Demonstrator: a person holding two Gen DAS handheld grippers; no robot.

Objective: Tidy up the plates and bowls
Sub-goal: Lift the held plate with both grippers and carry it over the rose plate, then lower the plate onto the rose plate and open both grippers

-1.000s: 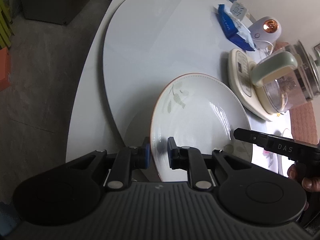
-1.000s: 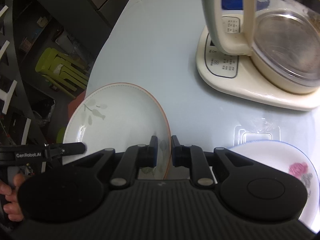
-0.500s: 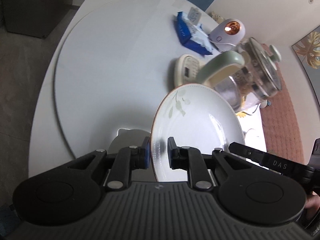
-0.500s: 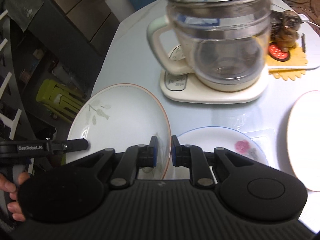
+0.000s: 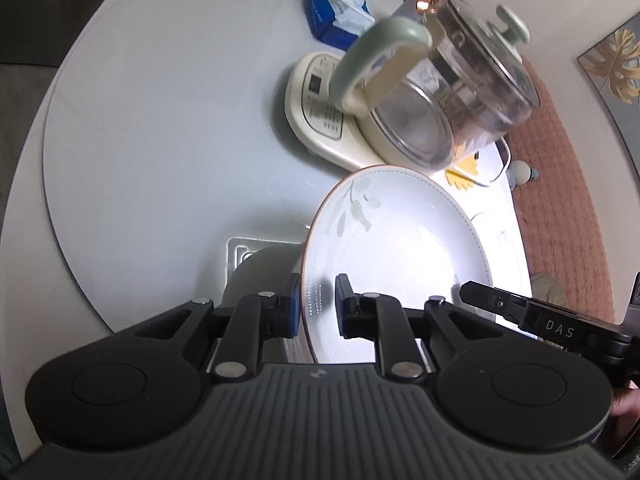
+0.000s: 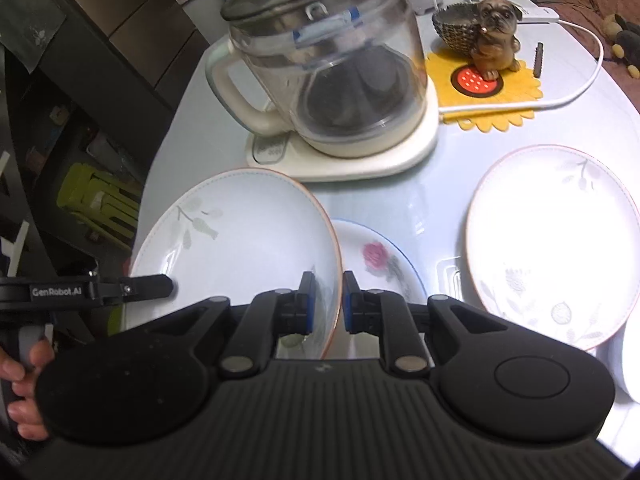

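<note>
Bench [image 6: 392, 200]: both tongs, left [image 5: 316, 306] and right [image 6: 326, 300], clamp opposite rims of leaf plate [image 6: 240, 240], matching plate [image 6: 552, 240] to its right.

The leaf plate [image 6: 240, 248] hangs above the rose plate [image 6: 380, 260], before the kettle [image 6: 332, 80].

black ribbed left gripper [image 5: 316, 310], blue pads, silver screws.
</note>
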